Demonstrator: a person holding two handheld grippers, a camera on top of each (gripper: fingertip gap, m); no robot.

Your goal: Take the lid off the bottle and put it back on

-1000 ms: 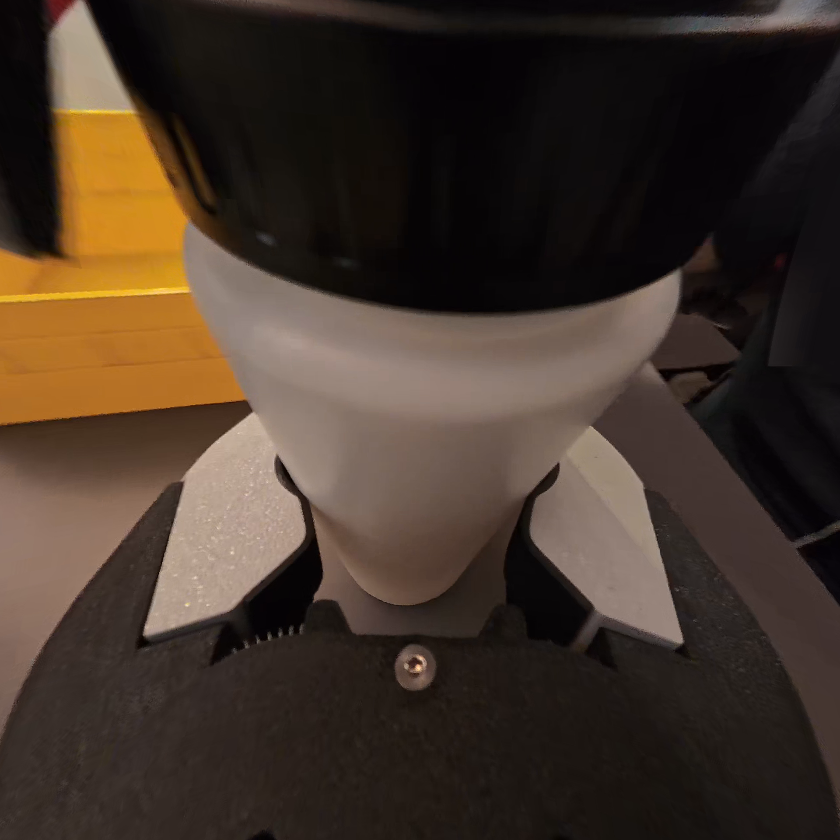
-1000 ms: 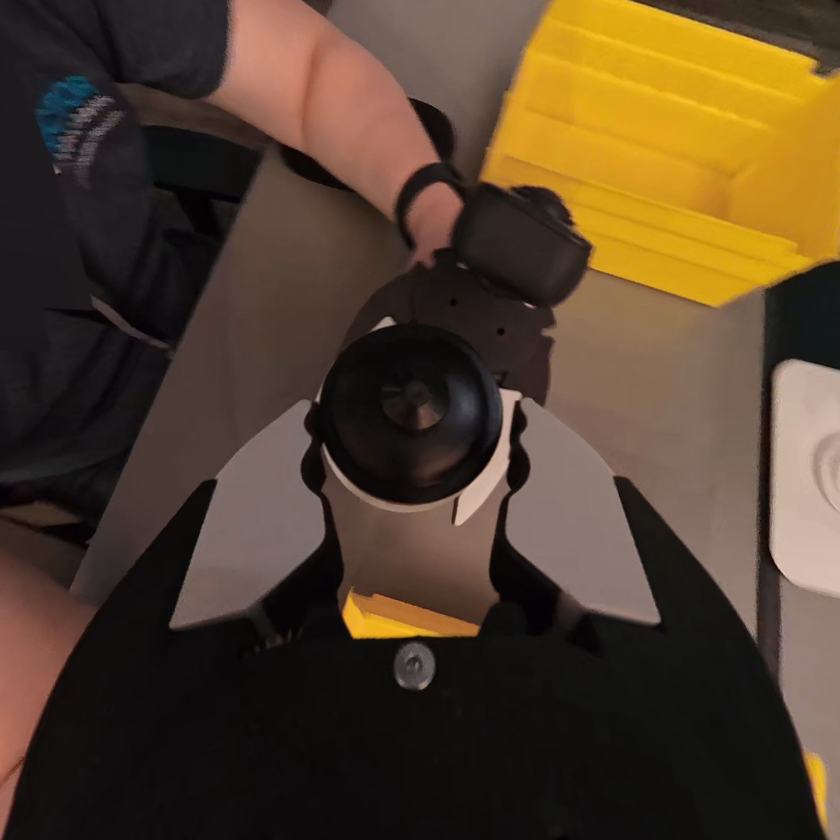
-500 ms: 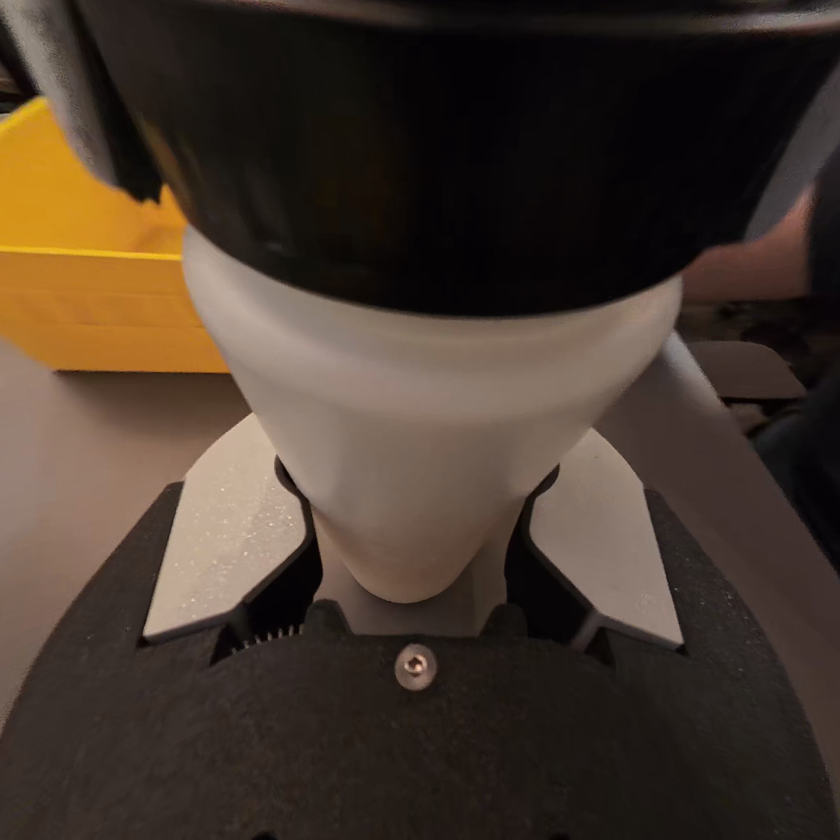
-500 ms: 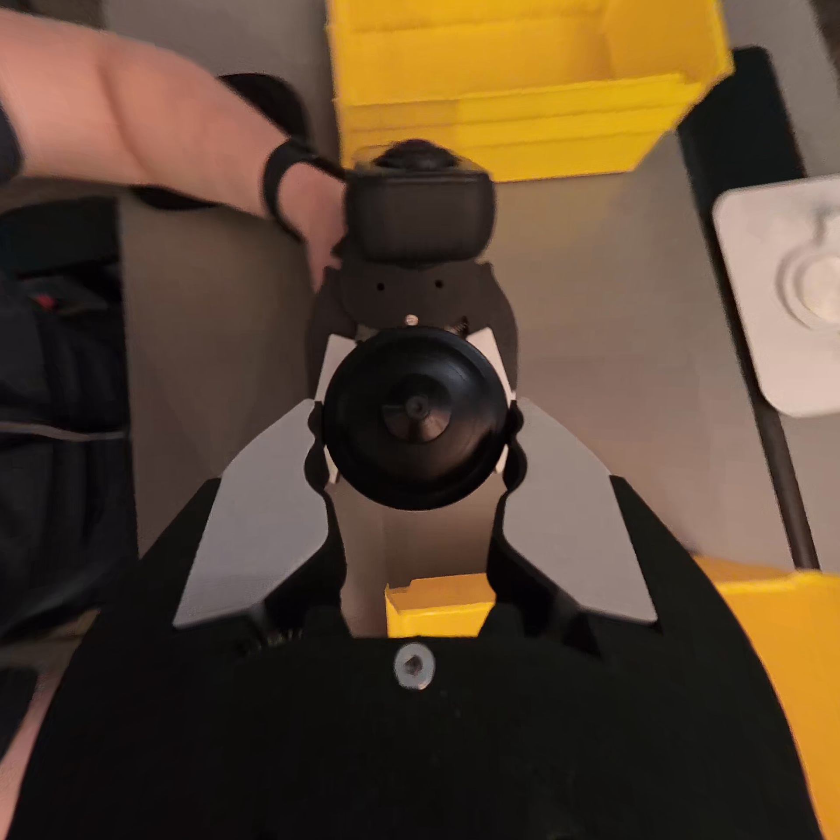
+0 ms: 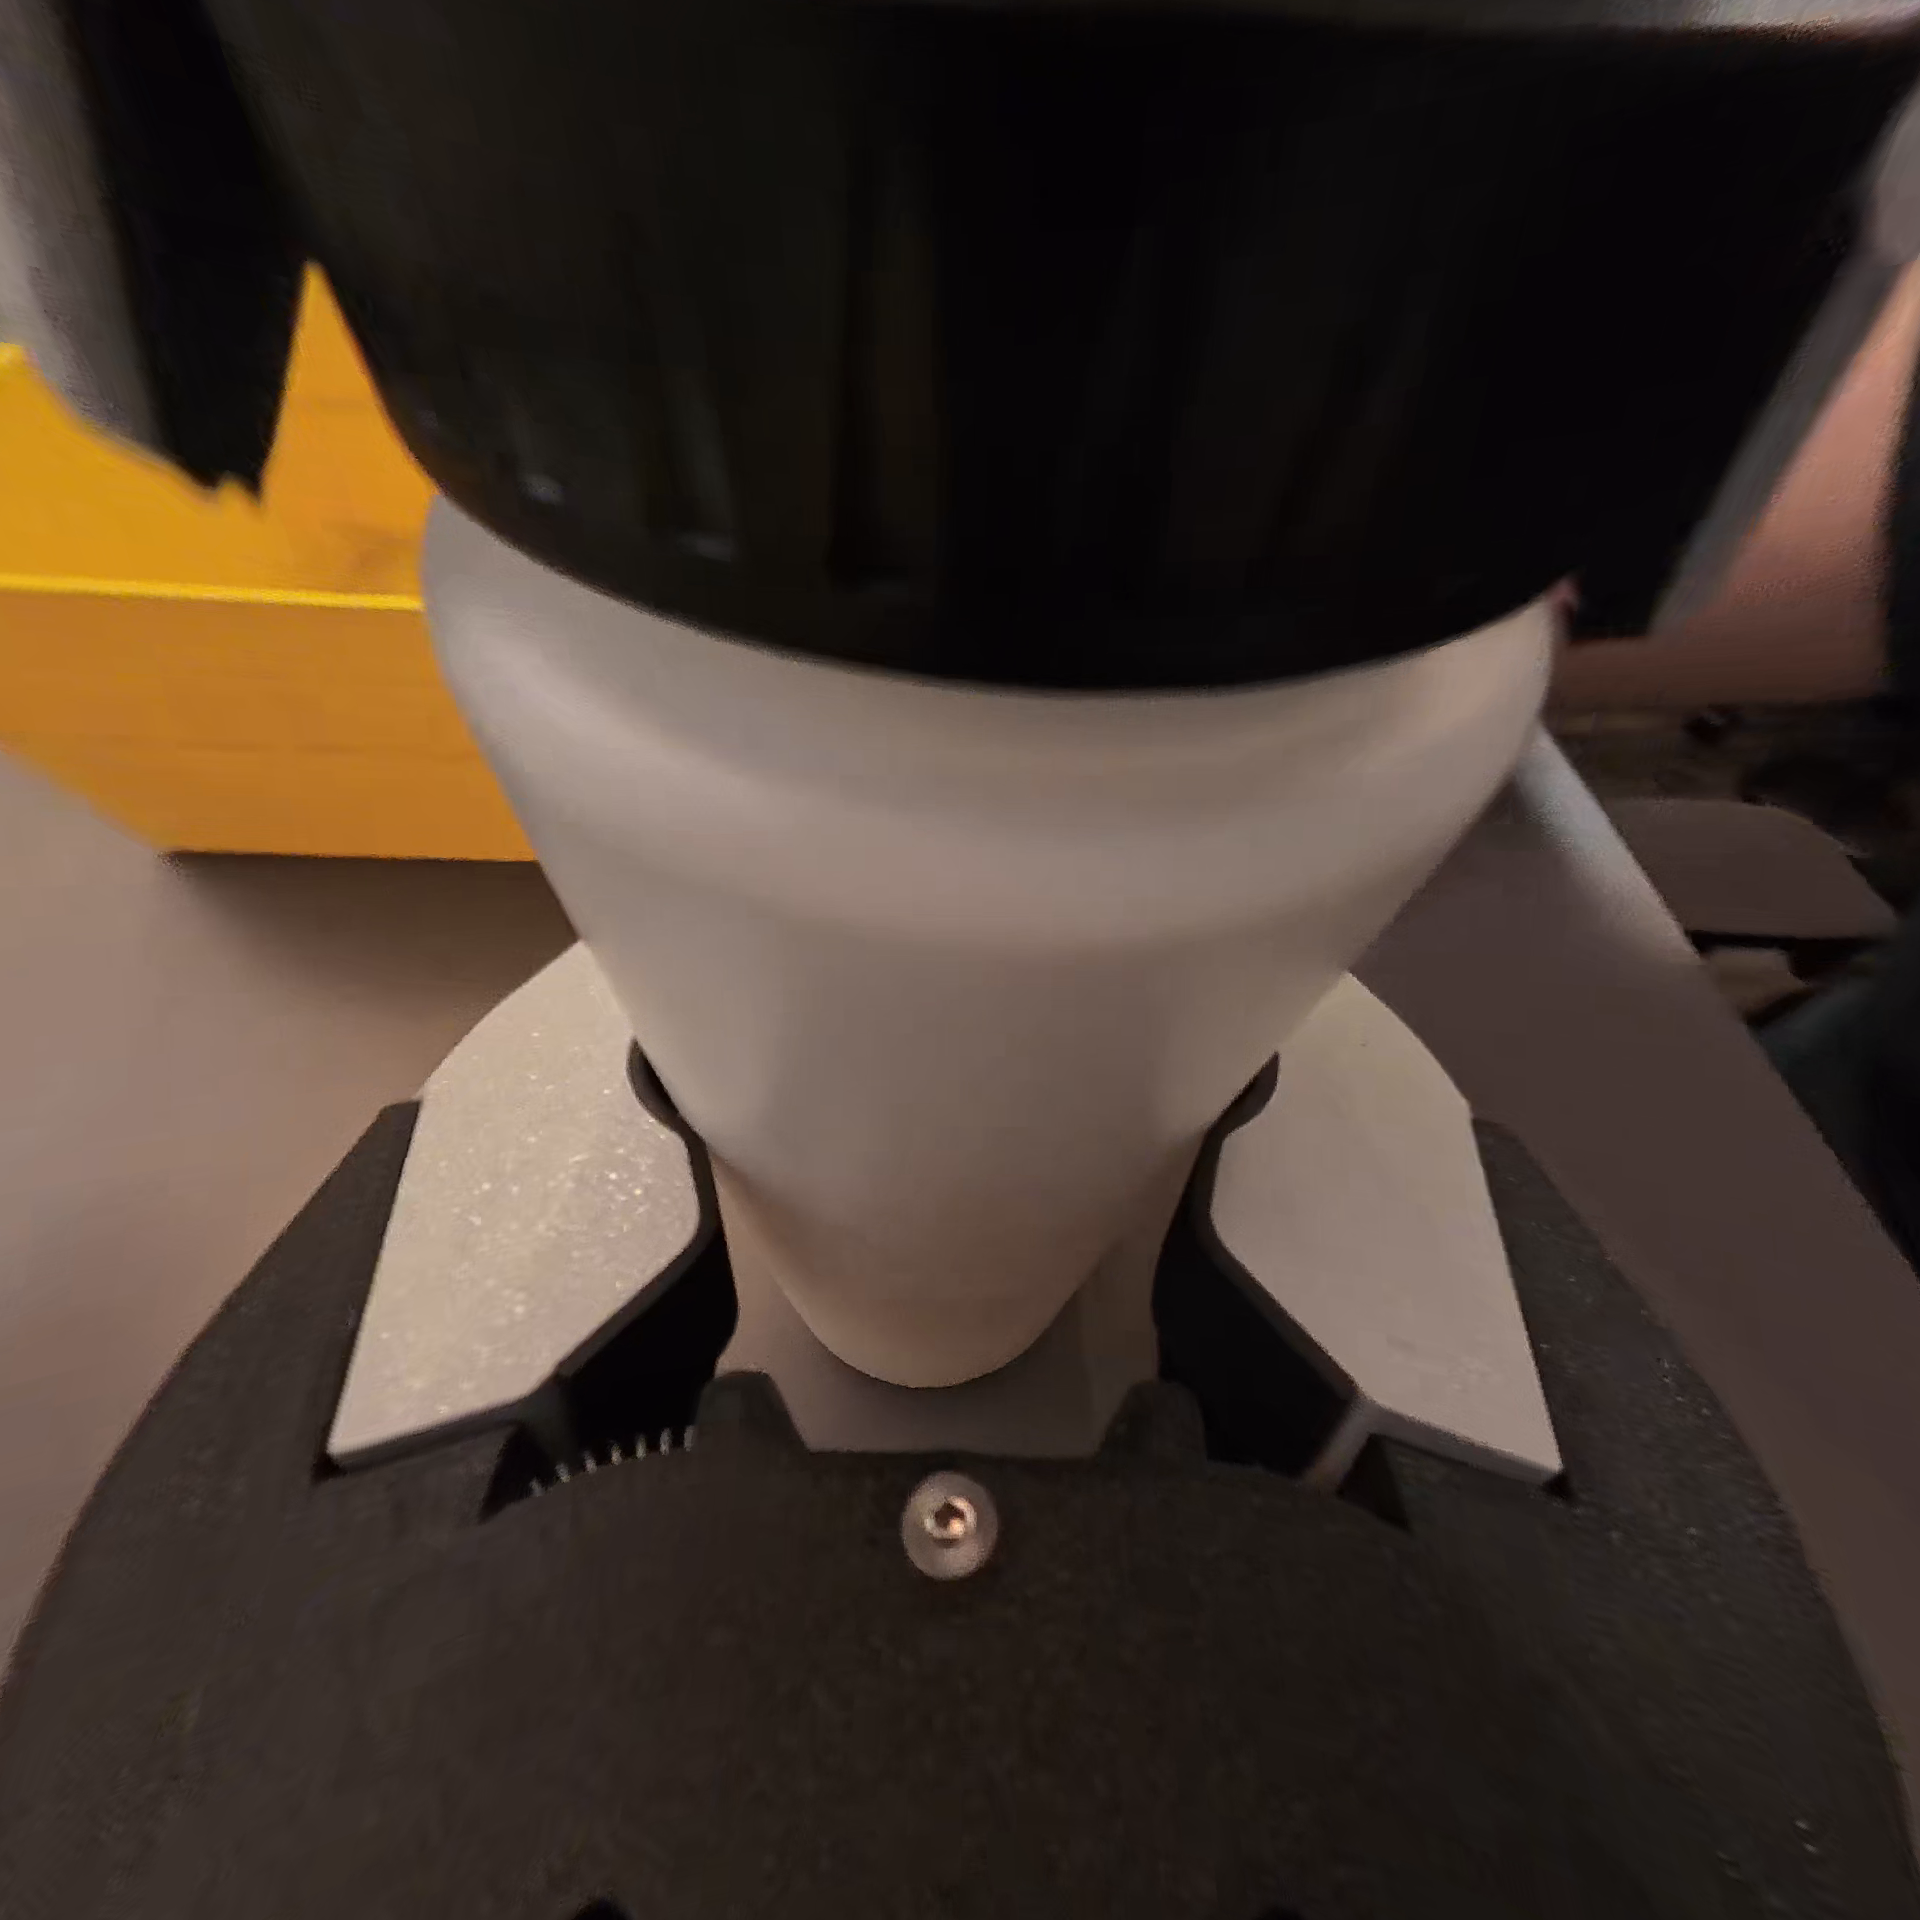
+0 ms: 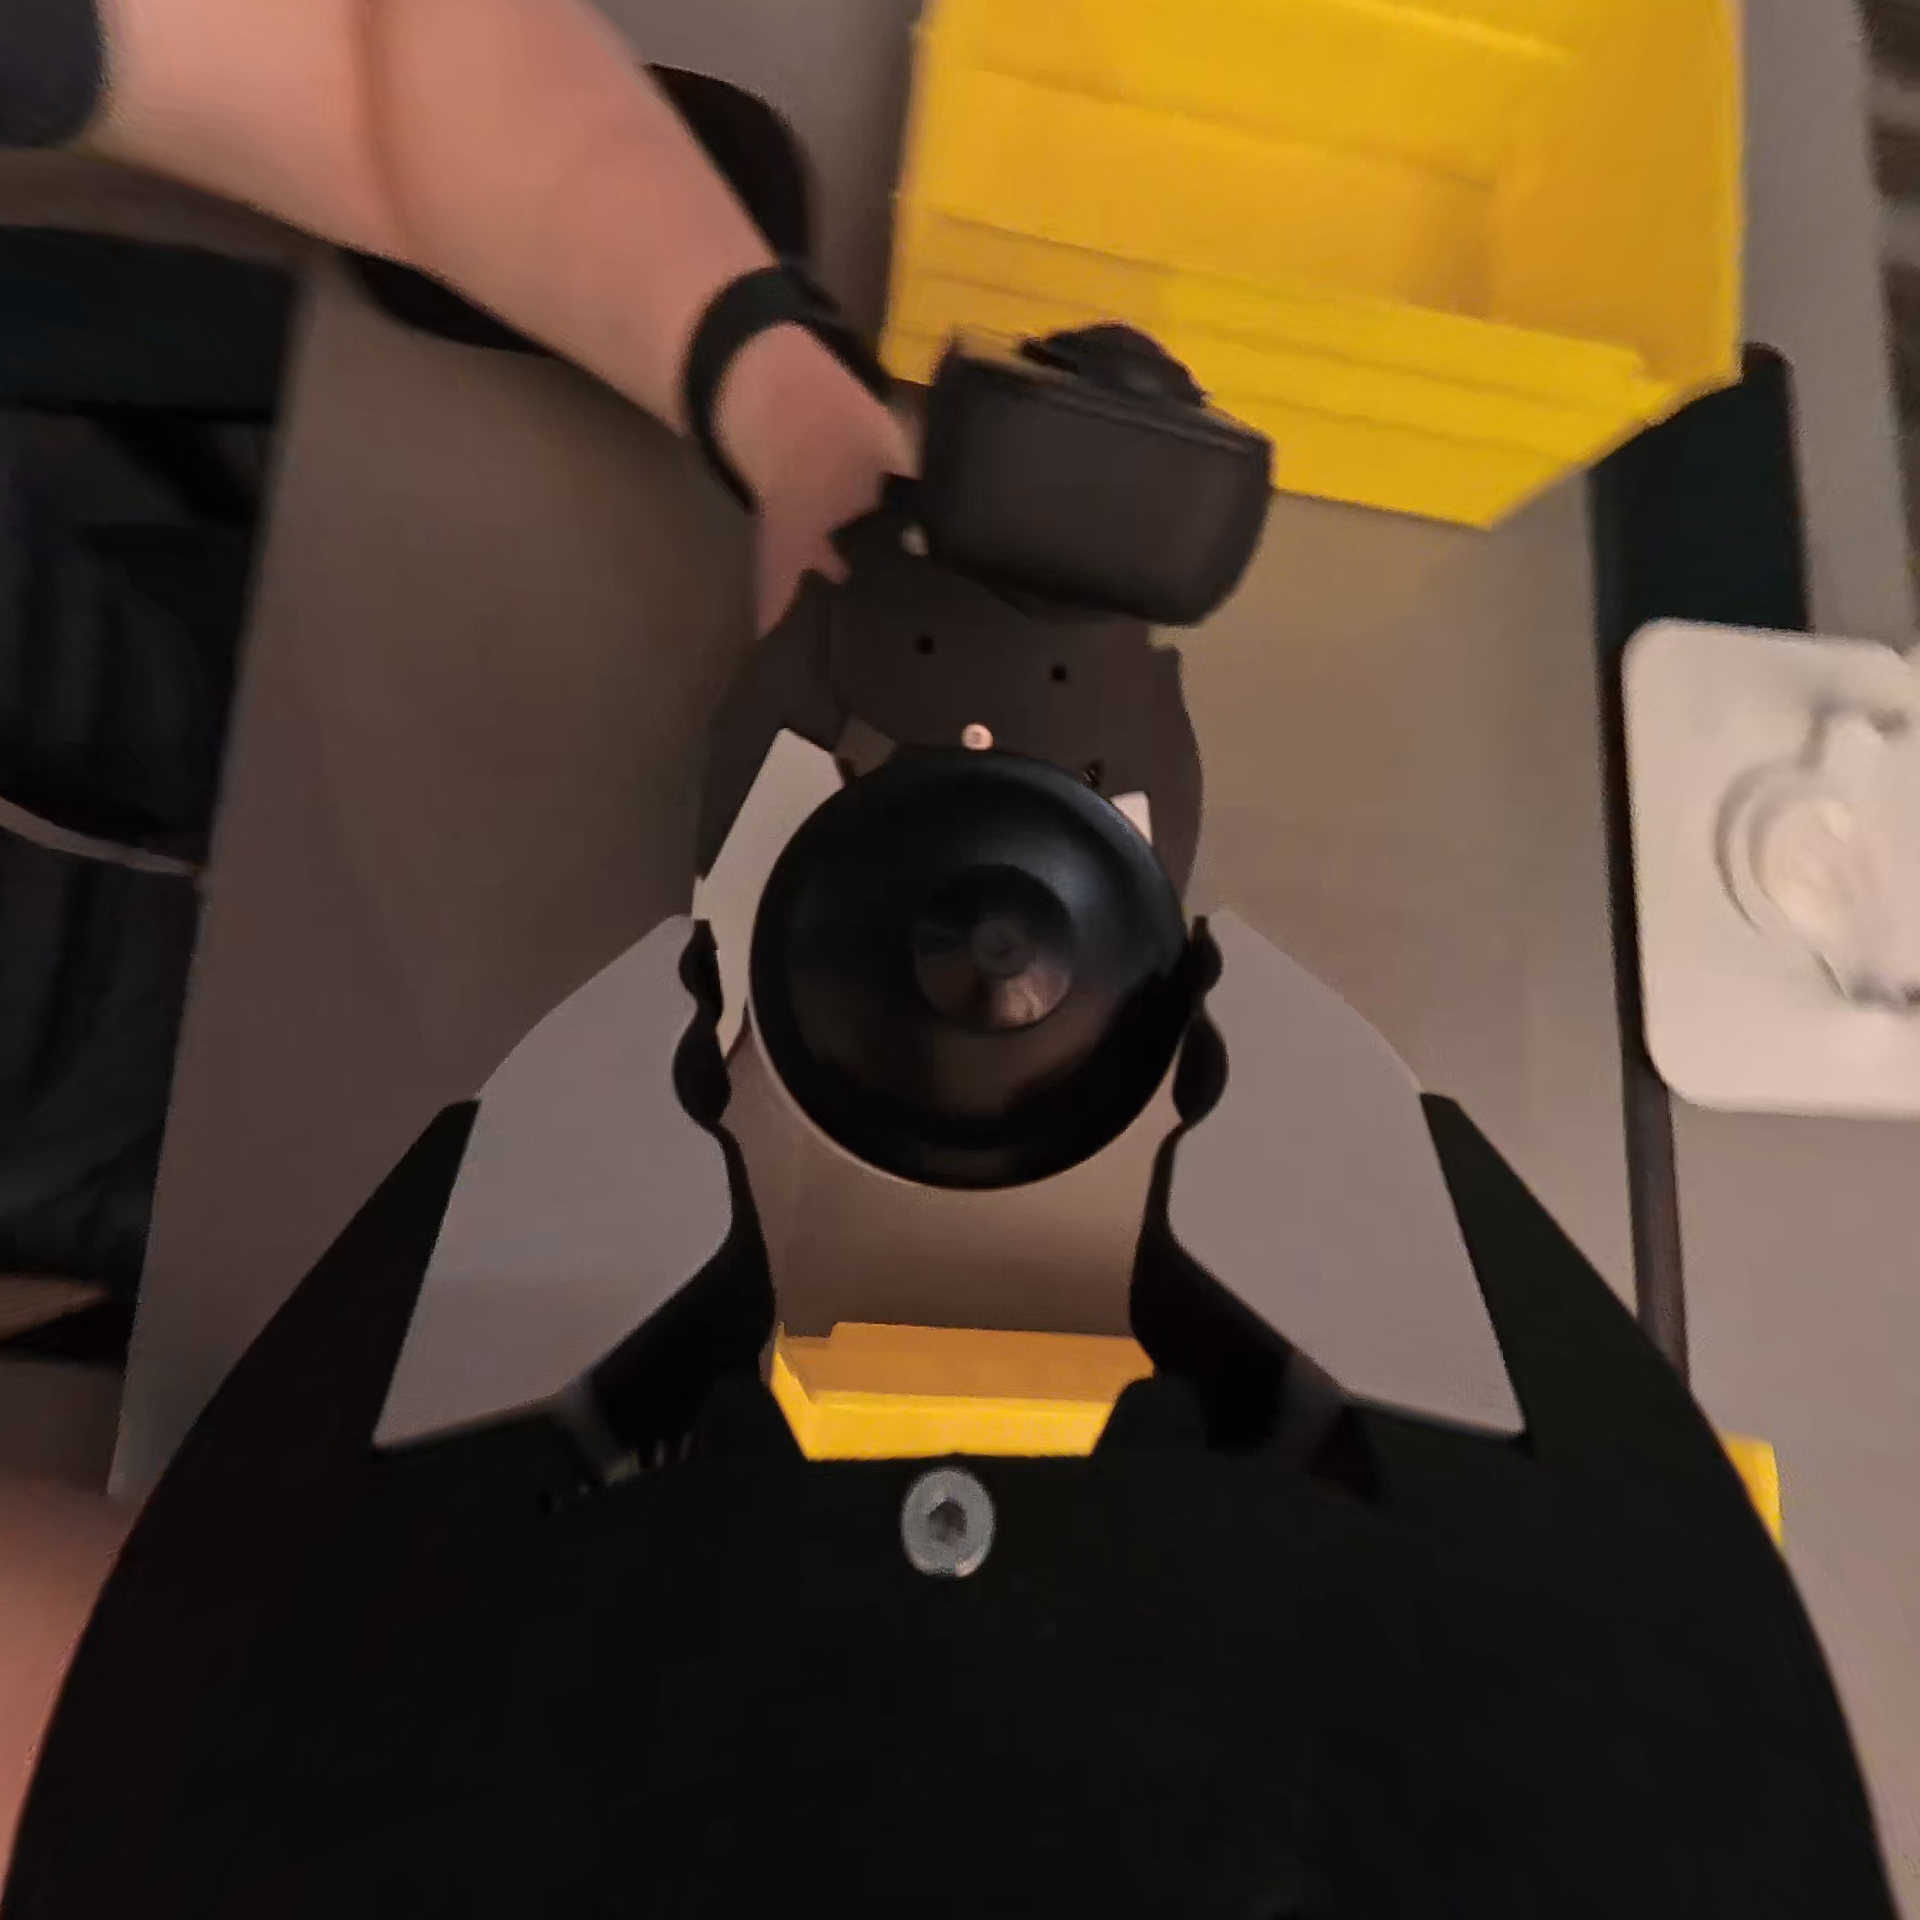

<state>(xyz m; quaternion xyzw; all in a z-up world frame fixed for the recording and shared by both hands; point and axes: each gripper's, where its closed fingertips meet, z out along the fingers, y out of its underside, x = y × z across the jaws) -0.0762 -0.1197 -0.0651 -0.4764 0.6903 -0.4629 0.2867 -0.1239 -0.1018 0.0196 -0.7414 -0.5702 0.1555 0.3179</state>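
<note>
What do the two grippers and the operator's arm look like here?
Both grippers, left and right, share one design: a rough black base with a silver hex screw in the middle, and two flat pale grey fingers with black scalloped inner edges. The left gripper carries a black camera block. A black band circles the wrist.

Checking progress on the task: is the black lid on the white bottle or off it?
On. The black lid sits flush over the white bottle neck, no gap visible. Whether it is screwed tight cannot be told.
</note>
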